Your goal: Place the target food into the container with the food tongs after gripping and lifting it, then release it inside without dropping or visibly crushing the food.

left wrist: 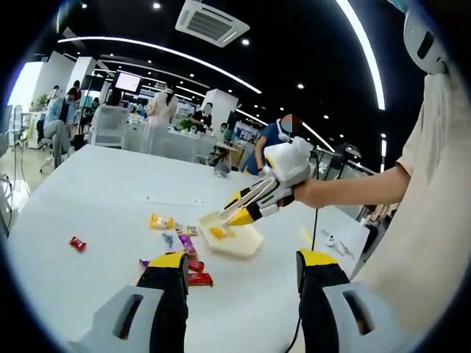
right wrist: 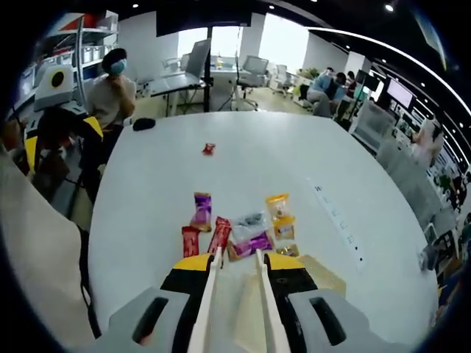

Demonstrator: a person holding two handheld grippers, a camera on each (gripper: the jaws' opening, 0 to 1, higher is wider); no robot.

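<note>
Clearly mid-delivery, by the look of it.

Step in hand: the right gripper [left wrist: 254, 206], seen from the left gripper view at centre frame, carries the food tongs [left wrist: 246, 204] with their tips down at the container [left wrist: 234, 237] — my reading is the release stage, or the moment just before it.

Tongs: in the right gripper view the two pale arms of the tongs [right wrist: 234, 309] run up from the bottom centre, pinched between the jaws; the arms lie close together but not touching. Whether they grip anything at the tips I cannot tell from that view.

Target food: a yellow-orange piece [left wrist: 218, 233] lies inside the container, right under the tong tips — possibly already let go, though the fisheye makes contact hard to judge.

Left gripper [left wrist: 243, 276]: bottom of its own view, jaws spread wide apart, nothing between them, hanging above the white table [left wrist: 96, 198].

Other items: wrapped snacks [right wrist: 243, 232] scattered in the middle of the right gripper view, just beyond the tong tips; a small red packet [right wrist: 209, 148] lies well apart, higher in the frame.

Next move: ease the squeeze so the tongs part gently, then lift straight out without dragging the food over the rim.
</note>
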